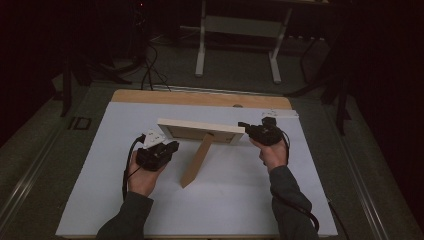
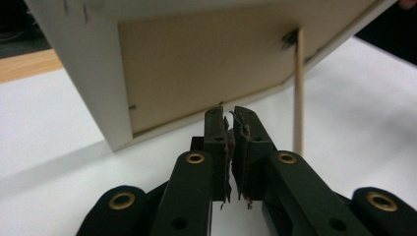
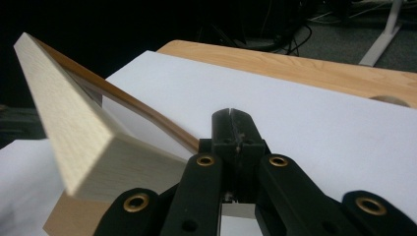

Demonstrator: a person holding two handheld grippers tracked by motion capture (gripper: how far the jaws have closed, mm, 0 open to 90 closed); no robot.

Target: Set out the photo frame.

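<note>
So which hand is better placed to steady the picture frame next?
Probably the right. The right gripper, fingers shut, sits against the picture frame's right end. The left gripper hangs just behind the left end, fingers nearly shut on nothing.

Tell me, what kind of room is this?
Probably a lab or workshop set up for recording. A white sheet covers a wooden table, cables trail over the dark floor, and a bare desk stand is behind.
</note>
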